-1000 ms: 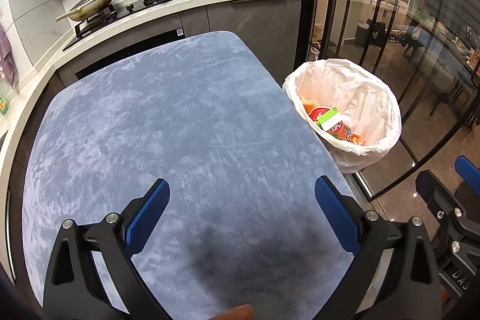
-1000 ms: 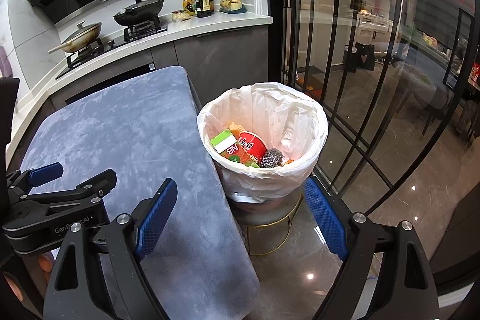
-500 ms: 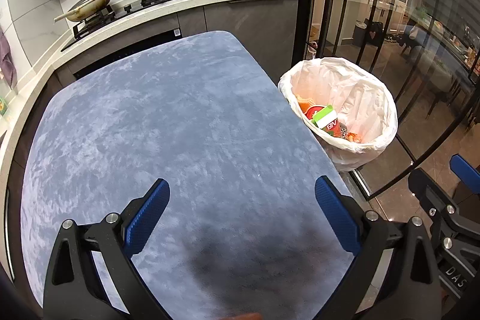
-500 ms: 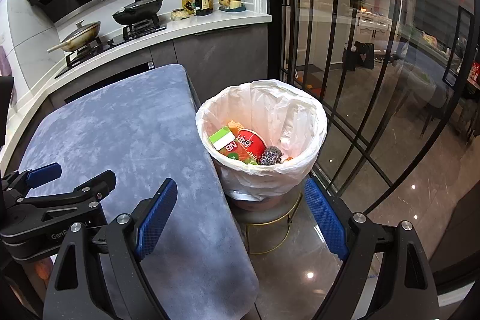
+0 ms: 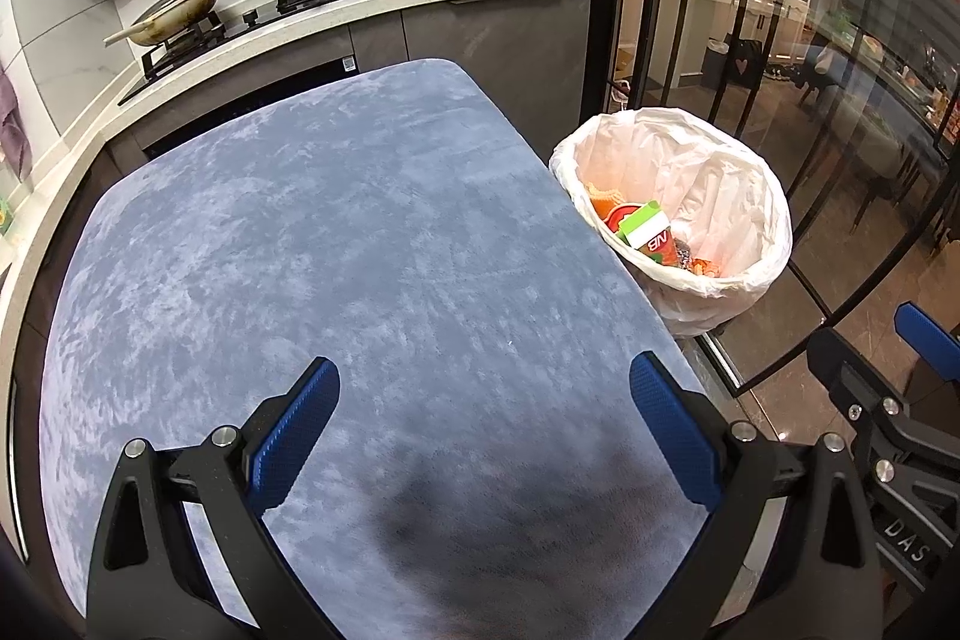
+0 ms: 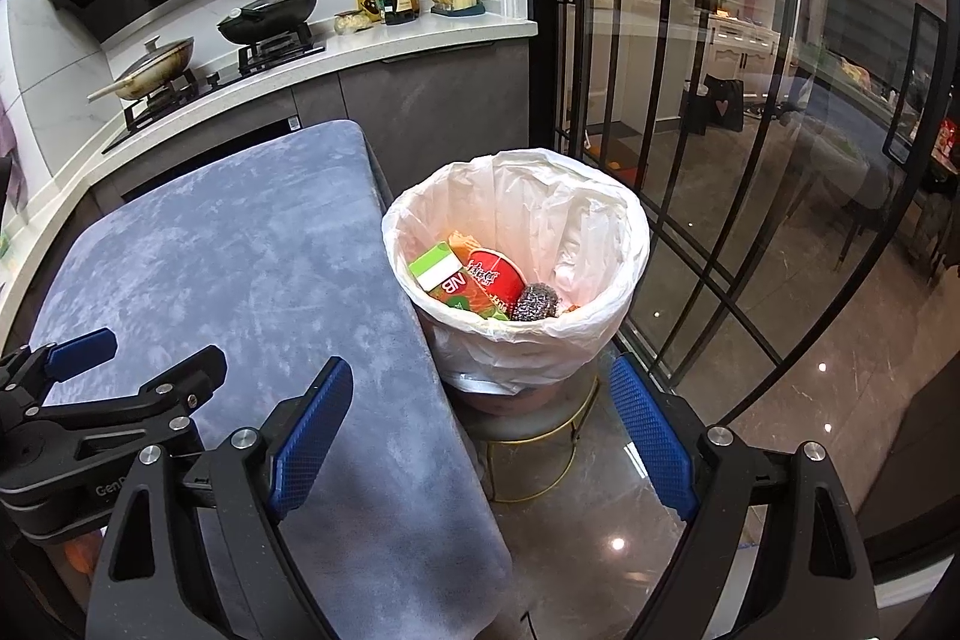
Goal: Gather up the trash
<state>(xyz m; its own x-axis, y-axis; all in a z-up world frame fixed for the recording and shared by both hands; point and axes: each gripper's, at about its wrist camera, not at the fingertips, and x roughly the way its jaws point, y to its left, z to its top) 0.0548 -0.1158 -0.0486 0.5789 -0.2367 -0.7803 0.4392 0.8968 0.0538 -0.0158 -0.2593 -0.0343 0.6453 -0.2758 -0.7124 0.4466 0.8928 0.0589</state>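
Little has shifted: both tongs, left [image 5: 480,424] and right [image 6: 477,427], hang apart and empty over the table [image 5: 336,232]; the bin [image 6: 600,322] holds the trash.

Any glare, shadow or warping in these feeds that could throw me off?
Left wrist: dark shadow on the blue table cloth between the fingers; counter bowed by fisheye. Right wrist: light spots glare on the glossy floor; reflections in the glass doors; bin sharp.
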